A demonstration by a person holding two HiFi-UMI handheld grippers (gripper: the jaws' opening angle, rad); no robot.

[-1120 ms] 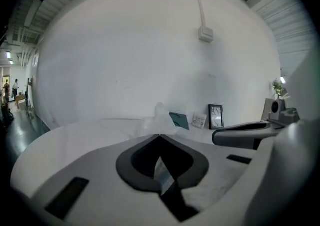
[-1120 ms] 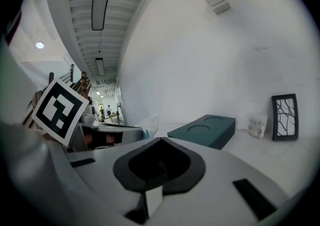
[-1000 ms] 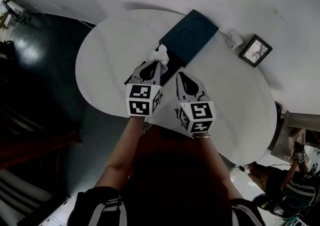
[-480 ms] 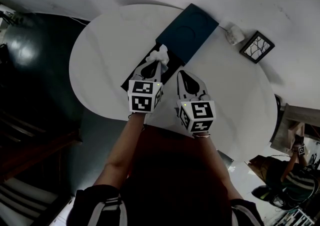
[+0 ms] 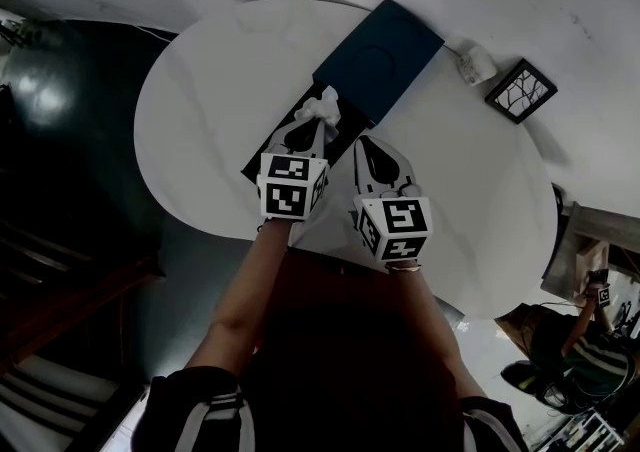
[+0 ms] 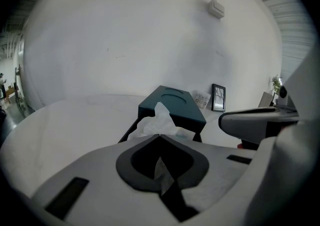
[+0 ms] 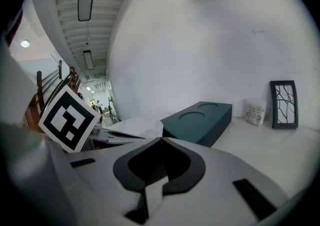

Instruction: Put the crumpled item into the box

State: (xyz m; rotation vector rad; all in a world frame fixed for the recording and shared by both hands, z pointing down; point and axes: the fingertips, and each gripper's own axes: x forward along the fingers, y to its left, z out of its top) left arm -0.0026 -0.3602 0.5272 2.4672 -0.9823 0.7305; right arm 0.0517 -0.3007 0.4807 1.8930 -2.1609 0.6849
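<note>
My left gripper (image 5: 313, 122) is shut on a crumpled white paper (image 5: 323, 105), which sticks out past its tips (image 6: 159, 122). It hangs over the near end of a black open box (image 6: 131, 131) lying on the round white table (image 5: 205, 110). Just beyond lies a dark teal box part (image 5: 378, 55) with a round mark on top (image 6: 172, 102). My right gripper (image 5: 364, 146) is beside the left one, shut with nothing in it (image 7: 161, 139). The black box's inside is mostly hidden behind the left gripper.
A small framed picture (image 5: 521, 91) and a white container (image 5: 476, 65) stand at the table's far right edge, near the wall. The table ends just behind the grippers, with dark floor (image 5: 70, 170) to the left.
The view has shifted slightly. Both grippers sit a little nearer me, and the left one still holds the paper over the black box.
</note>
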